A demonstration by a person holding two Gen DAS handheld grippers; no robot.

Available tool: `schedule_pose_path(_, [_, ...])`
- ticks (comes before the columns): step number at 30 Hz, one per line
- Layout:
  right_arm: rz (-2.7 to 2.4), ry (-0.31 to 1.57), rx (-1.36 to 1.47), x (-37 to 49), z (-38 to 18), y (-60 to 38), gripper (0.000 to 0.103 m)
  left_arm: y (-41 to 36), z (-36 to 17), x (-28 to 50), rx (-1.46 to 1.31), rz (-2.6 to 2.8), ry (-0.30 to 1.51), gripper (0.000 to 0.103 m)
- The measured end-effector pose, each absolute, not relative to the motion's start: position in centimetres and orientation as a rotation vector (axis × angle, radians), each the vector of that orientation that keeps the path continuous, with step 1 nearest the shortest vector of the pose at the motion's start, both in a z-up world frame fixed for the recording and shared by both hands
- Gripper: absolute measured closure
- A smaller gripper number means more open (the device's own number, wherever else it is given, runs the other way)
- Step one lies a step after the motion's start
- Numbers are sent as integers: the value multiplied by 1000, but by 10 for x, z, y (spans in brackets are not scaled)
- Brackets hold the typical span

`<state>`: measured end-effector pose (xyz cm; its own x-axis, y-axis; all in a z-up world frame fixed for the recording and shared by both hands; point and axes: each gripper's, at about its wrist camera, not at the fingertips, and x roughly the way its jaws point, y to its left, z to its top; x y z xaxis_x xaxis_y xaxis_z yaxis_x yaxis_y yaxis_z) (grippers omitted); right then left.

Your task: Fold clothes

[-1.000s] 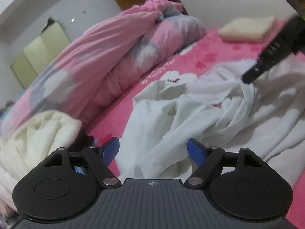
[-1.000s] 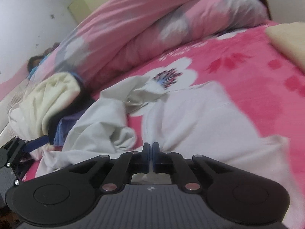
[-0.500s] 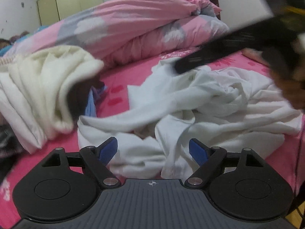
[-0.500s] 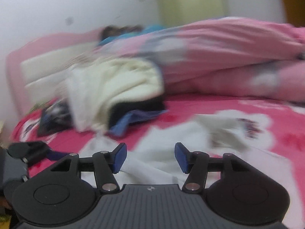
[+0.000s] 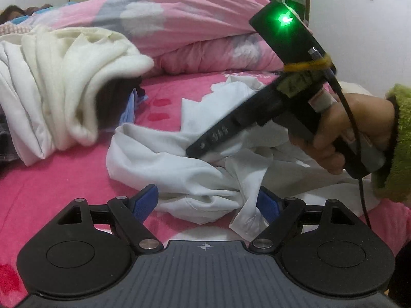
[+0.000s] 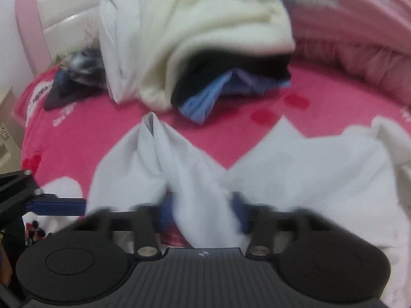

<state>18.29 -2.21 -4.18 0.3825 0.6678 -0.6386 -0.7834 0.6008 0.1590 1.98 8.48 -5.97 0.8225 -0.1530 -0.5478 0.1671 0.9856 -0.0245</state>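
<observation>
Since half a second ago, right tool (image 6: 203, 205) has dropped into the white garment (image 5: 185, 164); a fold stands between its blurred blue pads, gap narrowing, grip not confirmed. Left tool (image 5: 205, 202) jaws wide, near edge of garment between them. Garment crumpled on pink bed (image 5: 64, 179). Hand (image 5: 357, 131) at right. Farther left, cream clothes pile (image 5: 66, 82); beyond, pink quilt (image 5: 185, 23).

The left tongs (image 5: 206, 204) are gaping wide around a fold of the crumpled white garment (image 5: 179, 164) lying on the pink bed (image 5: 64, 179). The right tongs (image 5: 195, 151), gripped by a hand (image 5: 352, 133), are poking into the garment.
</observation>
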Motion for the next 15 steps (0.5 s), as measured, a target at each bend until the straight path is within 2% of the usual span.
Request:
schedule_pose_path(6, [900, 636, 100, 190, -15, -71, 102, 84, -58, 22, 19, -172, 587, 19])
schedule_pose_path(11, [775, 393, 481, 188, 30, -201, 102, 77, -57, 26, 41, -168, 596, 19])
schedule_pose_path(15, [590, 286, 667, 185, 27, -297, 102, 71, -56, 29, 66, -160, 603, 19])
